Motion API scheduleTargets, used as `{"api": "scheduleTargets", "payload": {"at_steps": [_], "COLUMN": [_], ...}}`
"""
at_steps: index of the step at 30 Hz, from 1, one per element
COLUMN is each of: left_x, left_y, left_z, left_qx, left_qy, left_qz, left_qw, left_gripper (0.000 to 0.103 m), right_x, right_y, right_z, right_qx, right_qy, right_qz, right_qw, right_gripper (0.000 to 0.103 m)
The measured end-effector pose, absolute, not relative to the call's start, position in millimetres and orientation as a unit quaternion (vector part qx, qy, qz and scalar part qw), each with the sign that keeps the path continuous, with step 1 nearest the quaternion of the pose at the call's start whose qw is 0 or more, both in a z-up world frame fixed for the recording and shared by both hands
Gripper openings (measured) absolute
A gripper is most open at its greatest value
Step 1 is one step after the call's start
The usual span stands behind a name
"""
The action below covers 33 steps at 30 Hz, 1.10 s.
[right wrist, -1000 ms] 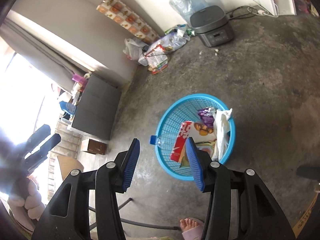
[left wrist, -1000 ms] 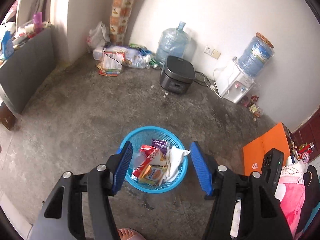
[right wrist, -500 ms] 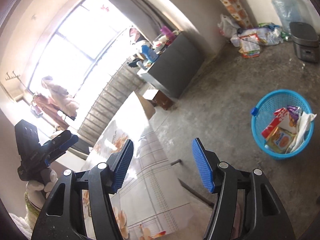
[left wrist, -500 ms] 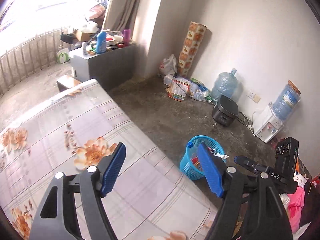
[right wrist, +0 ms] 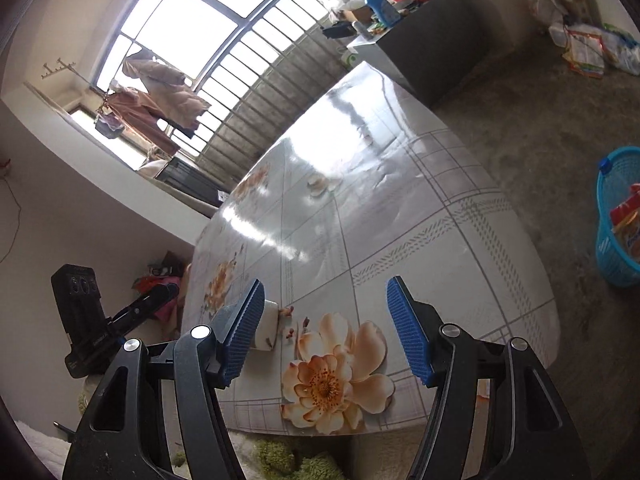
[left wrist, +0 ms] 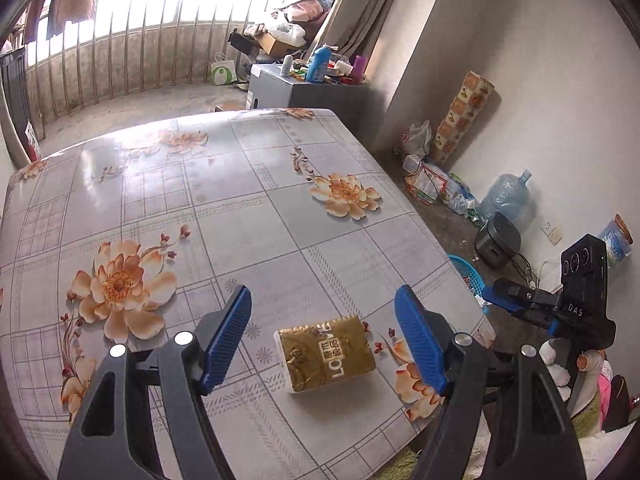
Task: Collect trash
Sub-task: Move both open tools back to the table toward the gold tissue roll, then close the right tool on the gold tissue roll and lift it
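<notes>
Gold tissue pack (left wrist: 326, 354) lies flat on bench (left wrist: 200, 200) between the spread, empty jaws of left gripper (left wrist: 324, 340), likely light and squashy, best pinched across its short sides; right gripper (right wrist: 326, 334) jaws spread, empty.

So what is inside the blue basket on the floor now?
The blue basket holds a red and orange snack packet, and a blue bottle cap shows at its rim. The rest is cut off by the picture edge, so anything else inside cannot be seen.
</notes>
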<state>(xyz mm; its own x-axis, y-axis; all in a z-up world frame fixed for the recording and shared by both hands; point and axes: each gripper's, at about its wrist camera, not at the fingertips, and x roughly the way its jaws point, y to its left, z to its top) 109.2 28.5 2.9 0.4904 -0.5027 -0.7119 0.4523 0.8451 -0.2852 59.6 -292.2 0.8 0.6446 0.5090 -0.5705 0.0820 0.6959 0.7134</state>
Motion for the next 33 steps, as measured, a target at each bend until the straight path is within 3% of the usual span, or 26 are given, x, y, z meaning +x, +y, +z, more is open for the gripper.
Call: {"api": "scheduleTargets", "payload": {"at_steps": [10,16,21,26,33], "left_x": [101.7,106.6,112.1,122.2,132.6], "left_y": [33.0,28.4,34.5,42.4,53.0], "left_z": [-38.2,-50.2,-58.5,-73.5,-80.0], "left_qx": [-0.052,-0.023,-0.051,-0.107,-0.147], "left_qy": [0.463,0.465,0.475,0.501,0.510], "left_qz": [-0.297,-0.290,-0.317,-0.331,-0.328], "left_qw": [0.833,0.836,0.819,0.792,0.781], "left_gripper": [0.072,0.071,0.057,0.035,0.022], "right_x": [74.0,76.8,82.6,92.2,94.3], "right_y": [-256.6,-241.4,-231.3,-224.9,-227.4], "right_z": [3.0,1.4,-9.0,-22.2,-27.3], "right_qx": [0.360,0.355,0.378,0.412,0.433], "right_qy": [0.451,0.469,0.484,0.494,0.496], "right_qz": [0.153,0.181,0.205,0.219,0.228], "right_qw": [0.802,0.788,0.762,0.734,0.717], "right_gripper": [0.061,0.048,0.036,0.020,0.016]}}
